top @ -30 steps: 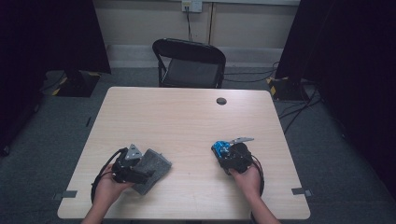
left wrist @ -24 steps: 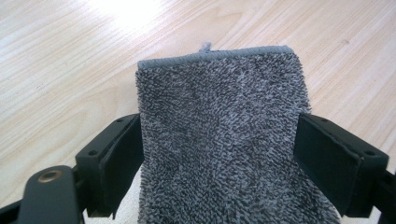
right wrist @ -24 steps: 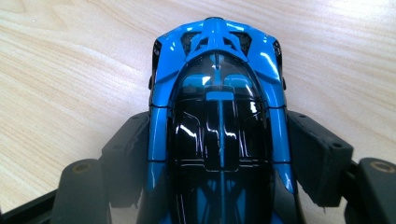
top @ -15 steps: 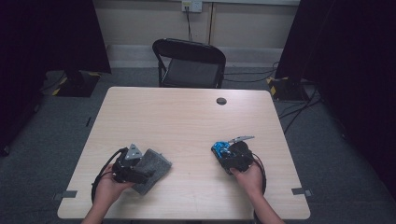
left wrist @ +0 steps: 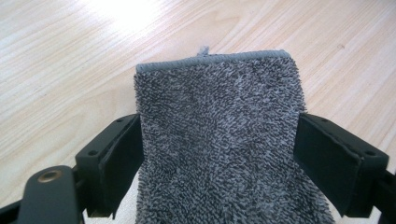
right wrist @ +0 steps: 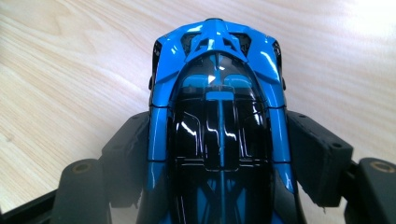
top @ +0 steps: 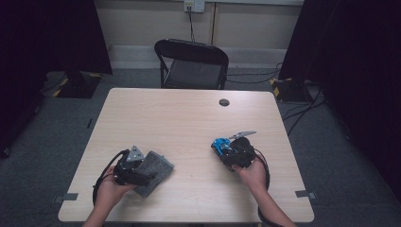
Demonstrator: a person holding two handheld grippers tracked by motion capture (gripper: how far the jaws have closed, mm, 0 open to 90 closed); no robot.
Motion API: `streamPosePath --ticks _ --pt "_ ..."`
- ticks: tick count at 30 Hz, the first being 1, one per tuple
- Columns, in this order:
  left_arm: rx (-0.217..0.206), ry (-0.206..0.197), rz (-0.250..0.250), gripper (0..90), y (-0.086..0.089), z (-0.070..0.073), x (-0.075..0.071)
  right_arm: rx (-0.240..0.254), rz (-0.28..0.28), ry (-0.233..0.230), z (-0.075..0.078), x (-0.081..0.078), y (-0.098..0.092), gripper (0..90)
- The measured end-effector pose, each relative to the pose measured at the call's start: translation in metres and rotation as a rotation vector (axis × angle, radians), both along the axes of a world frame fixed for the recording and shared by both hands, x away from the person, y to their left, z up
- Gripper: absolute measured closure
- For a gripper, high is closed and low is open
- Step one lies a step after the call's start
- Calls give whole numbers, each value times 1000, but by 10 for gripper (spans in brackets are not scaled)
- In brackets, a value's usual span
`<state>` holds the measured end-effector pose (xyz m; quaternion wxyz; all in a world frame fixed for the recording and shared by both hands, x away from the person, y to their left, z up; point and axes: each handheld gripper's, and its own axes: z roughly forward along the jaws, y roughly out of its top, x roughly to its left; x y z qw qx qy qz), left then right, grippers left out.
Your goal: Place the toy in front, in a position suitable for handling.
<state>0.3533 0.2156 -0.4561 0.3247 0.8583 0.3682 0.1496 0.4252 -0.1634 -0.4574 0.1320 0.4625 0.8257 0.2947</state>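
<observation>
Pale wood-grain counter (top: 189, 118), dark room behind, folding chair (top: 191, 64) at the far edge. My left hand-held gripper (top: 135, 171) is pinching the folded grey terry cloth (left wrist: 219, 140), shaggy and soft, its stitched hem pointing away along the jaws. My right hand-held gripper (top: 226, 152) clamps a glossy blue toy car (right wrist: 217, 121), hard plastic, long axis running straight out between the pads (right wrist: 315, 154). Car and cloth sit well apart, cloth lying to the car's left, so I reckon one hand must travel across before any wiping.
</observation>
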Motion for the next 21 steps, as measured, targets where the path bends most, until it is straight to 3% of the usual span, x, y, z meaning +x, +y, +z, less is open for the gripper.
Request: streamPosePath --ticks 3,12,21 --pt "-3 1 -1 158 0 0 0 22 8 1 3 6 4 286" --pt "-15 4 -6 158 1 0 2 -8 74 -20 3 24 28 285" --pt "-29 7 -4 157 1 -1 3 -27 150 -22 -12 36 55 285"
